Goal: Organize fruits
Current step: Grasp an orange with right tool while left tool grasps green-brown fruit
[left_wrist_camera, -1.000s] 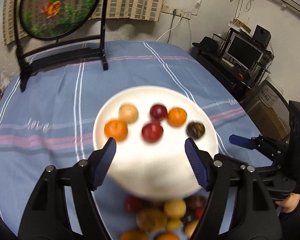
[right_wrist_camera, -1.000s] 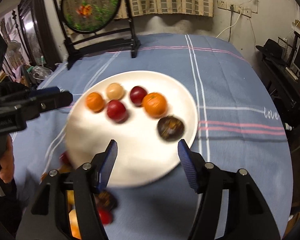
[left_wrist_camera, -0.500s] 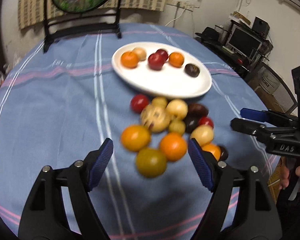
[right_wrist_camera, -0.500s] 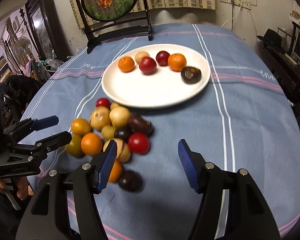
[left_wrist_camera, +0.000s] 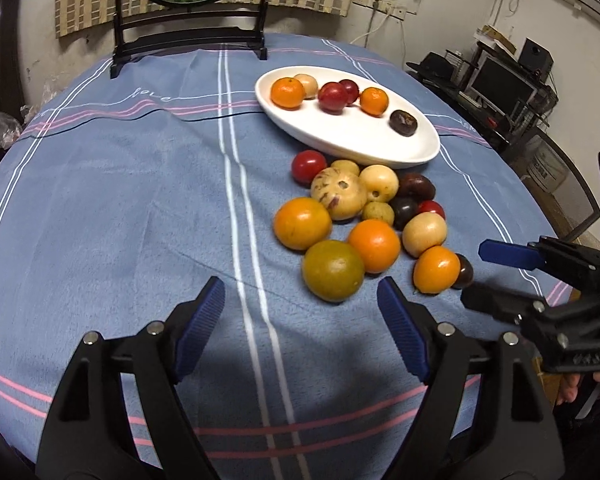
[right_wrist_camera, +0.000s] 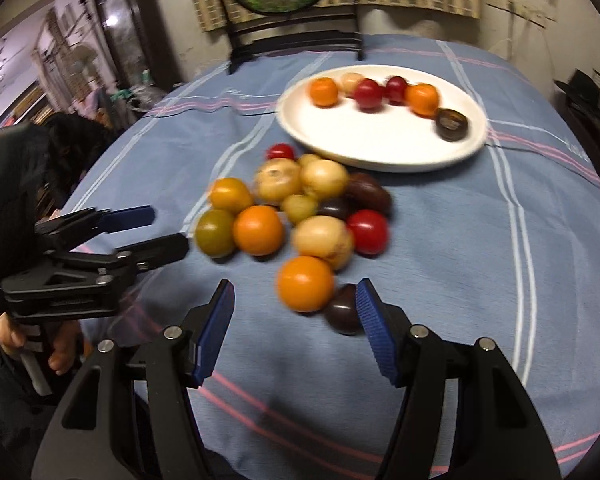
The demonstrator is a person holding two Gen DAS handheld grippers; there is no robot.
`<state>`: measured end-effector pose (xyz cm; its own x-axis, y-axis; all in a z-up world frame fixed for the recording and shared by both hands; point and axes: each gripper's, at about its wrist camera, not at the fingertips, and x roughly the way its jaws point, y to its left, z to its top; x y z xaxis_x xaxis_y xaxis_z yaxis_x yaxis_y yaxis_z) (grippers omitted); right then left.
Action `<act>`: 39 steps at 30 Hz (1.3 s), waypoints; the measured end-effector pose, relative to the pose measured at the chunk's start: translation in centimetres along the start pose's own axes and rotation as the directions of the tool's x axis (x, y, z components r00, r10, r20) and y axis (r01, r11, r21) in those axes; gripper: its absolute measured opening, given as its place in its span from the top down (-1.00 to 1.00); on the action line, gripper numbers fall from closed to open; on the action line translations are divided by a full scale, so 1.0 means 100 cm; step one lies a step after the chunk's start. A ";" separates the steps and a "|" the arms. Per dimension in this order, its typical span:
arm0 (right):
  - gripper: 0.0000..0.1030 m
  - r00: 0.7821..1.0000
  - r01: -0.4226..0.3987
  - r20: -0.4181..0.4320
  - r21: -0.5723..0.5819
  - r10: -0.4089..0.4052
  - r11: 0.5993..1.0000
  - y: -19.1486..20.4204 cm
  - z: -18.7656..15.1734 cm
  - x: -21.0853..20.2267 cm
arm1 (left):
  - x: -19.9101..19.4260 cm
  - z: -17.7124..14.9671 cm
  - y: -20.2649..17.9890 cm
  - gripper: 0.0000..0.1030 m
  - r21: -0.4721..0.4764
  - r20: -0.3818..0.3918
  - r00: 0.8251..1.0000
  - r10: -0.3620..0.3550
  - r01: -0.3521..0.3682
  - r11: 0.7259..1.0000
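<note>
A white plate (left_wrist_camera: 364,142) (right_wrist_camera: 380,148) holds several fruits in a row: oranges, red plums and a dark one (left_wrist_camera: 403,122). In front of it a pile of loose fruits lies on the blue cloth: a greenish orange (left_wrist_camera: 333,271), oranges (left_wrist_camera: 374,245), a speckled yellow fruit (left_wrist_camera: 339,194), red and dark plums. My left gripper (left_wrist_camera: 302,322) is open and empty, just short of the greenish orange. My right gripper (right_wrist_camera: 296,322) is open and empty, with an orange (right_wrist_camera: 305,283) and a dark plum (right_wrist_camera: 342,314) just ahead of its fingers.
A round table with a blue striped cloth (left_wrist_camera: 120,200). A black stand with a round fish picture (left_wrist_camera: 188,4) stands at the far edge. A desk with a monitor (left_wrist_camera: 500,84) stands to the right of the table. Each gripper shows in the other's view (left_wrist_camera: 540,280) (right_wrist_camera: 100,248).
Both grippers have pulled back from above the plate to the near side of the loose fruit pile and dropped lower. Both stay open.
</note>
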<state>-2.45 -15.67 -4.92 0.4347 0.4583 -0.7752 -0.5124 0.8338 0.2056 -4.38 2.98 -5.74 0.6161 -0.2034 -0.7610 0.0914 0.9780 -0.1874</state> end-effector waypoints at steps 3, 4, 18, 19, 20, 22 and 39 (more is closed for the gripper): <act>-0.24 0.999 0.035 -0.020 -0.026 -0.035 0.999 0.006 0.002 0.009 | -0.002 -0.001 0.009 -0.56 -0.018 0.004 1.000 0.002 -0.002 1.000; -0.24 0.999 0.046 -0.026 -0.030 -0.047 0.998 0.005 0.003 0.012 | -0.003 -0.002 0.012 -0.56 -0.024 0.005 1.000 0.002 -0.002 1.000; 0.28 0.995 0.091 -0.034 -0.091 -0.094 0.992 0.000 0.013 0.017 | 0.002 -0.003 0.007 -0.58 -0.013 -0.020 0.999 -0.038 0.038 0.999; 0.28 0.997 0.079 -0.011 -0.063 -0.080 0.995 -0.004 0.012 0.008 | 0.005 -0.003 0.002 -0.58 0.001 -0.025 0.999 -0.044 0.044 0.999; 0.28 0.997 0.074 0.009 -0.044 -0.073 0.996 -0.006 0.012 0.002 | 0.008 -0.003 -0.002 -0.58 0.014 -0.030 0.999 -0.044 0.044 0.999; 0.28 0.996 0.084 0.042 -0.010 -0.084 0.996 -0.013 0.010 -0.009 | 0.014 -0.003 -0.010 -0.58 0.037 -0.039 0.998 -0.049 0.050 0.998; 0.31 0.990 0.105 0.072 0.181 -0.120 0.978 -0.085 -0.013 -0.024 | 0.050 0.011 -0.022 0.16 0.075 -0.061 0.996 -0.070 0.074 0.994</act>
<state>-0.13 -24.29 -5.56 0.5452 0.3761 -0.7492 -0.3212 0.9192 0.2278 -0.65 -0.14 -8.44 0.5591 -0.2736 -0.7827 0.1952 0.9609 -0.1965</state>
